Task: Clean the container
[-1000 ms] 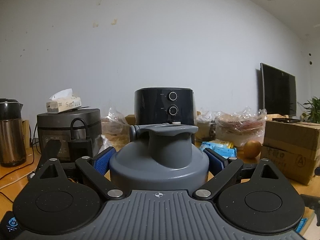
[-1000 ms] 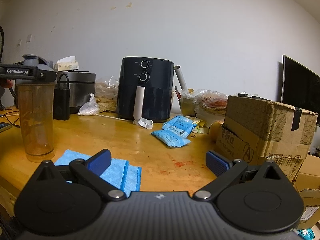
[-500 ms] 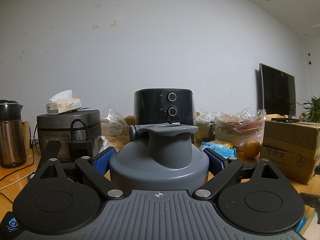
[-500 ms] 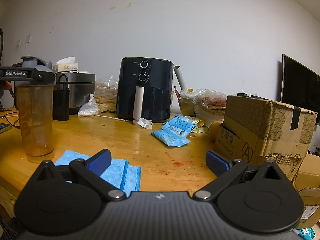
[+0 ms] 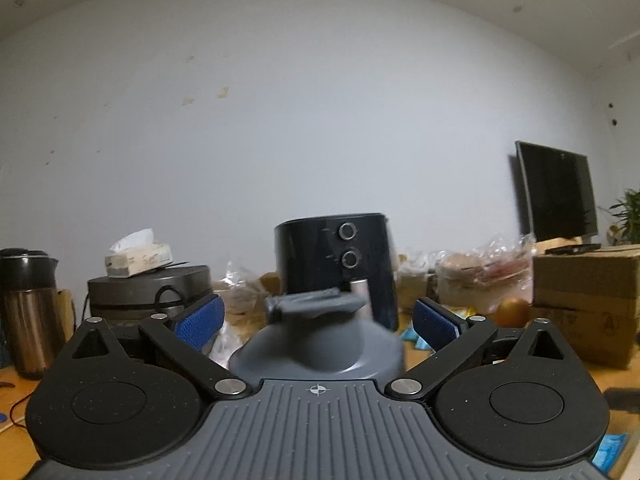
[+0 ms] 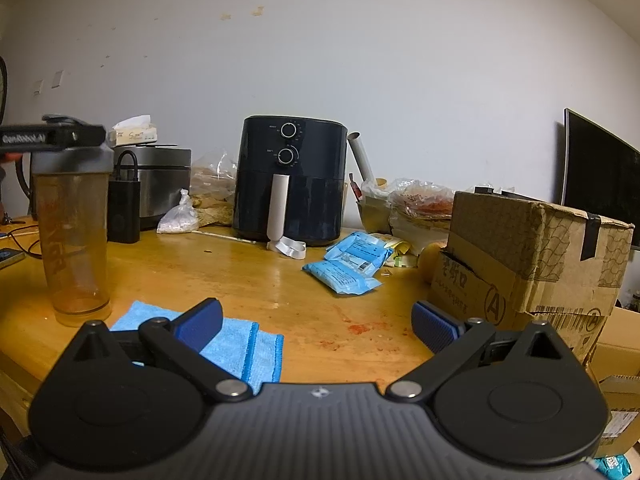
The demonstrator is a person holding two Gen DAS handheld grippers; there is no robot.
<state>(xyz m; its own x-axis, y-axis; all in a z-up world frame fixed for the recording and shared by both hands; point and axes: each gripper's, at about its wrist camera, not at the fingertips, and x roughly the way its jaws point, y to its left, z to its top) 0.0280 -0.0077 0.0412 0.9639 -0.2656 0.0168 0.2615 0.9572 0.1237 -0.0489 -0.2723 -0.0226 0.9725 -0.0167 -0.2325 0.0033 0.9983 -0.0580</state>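
Observation:
A tall clear shaker bottle (image 6: pixel 74 240) with orange residue stands upright on the wooden table (image 6: pixel 240 280) at the left. Its grey flip-cap lid (image 5: pixel 316 344) fills the lower middle of the left wrist view, blurred. My left gripper (image 5: pixel 318 322) is open around the lid, with a gap between each blue pad and the lid's sides. From the right wrist view the left gripper (image 6: pixel 52 137) sits level with the lid's top. A folded blue cloth (image 6: pixel 240 344) lies on the table just below my right gripper (image 6: pixel 318 320), which is open and holds nothing.
A black air fryer (image 6: pixel 290 184) stands at the back centre. A rice cooker (image 6: pixel 152 184) and a black power bank (image 6: pixel 124 210) are behind the bottle. Blue packets (image 6: pixel 348 268) and a cardboard box (image 6: pixel 532 256) lie to the right. Red stains (image 6: pixel 356 328) mark the table.
My left gripper's fingers have spread off the lid and the gripper has risen a little. The bottle stays standing on the table. The right gripper has barely moved.

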